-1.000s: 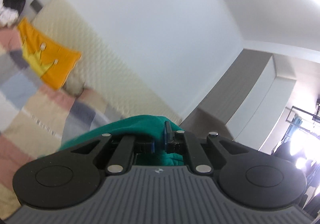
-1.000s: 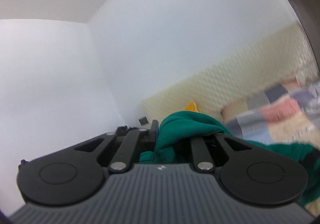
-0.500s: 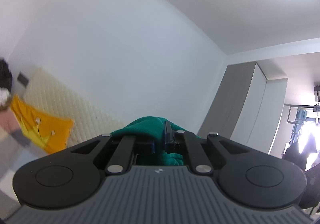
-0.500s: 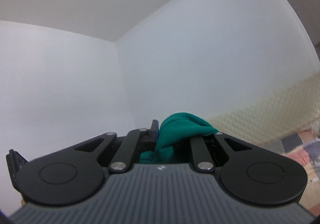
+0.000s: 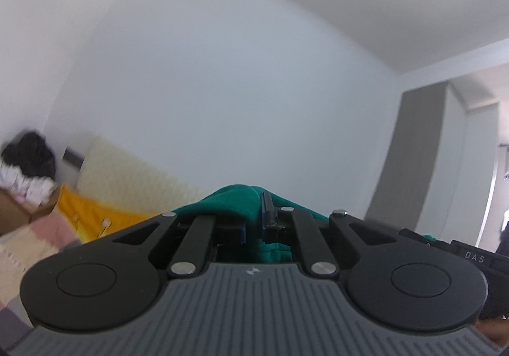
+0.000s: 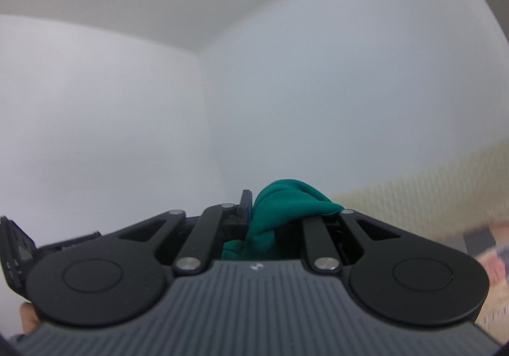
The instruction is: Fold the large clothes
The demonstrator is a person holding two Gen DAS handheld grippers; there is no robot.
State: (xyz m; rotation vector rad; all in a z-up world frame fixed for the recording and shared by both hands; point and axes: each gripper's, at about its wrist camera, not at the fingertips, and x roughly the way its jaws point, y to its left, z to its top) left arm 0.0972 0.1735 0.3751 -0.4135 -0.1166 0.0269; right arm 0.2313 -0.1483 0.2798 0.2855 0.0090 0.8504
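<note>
Left gripper is clamping green garment.
Right gripper is pinching the same cloth; both are pointing at a white wall.

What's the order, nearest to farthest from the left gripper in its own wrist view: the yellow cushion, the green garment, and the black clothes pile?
1. green garment, clamped in the left gripper.
2. yellow cushion, lower left, against the cream headboard.
3. black clothes pile, far left.
</note>
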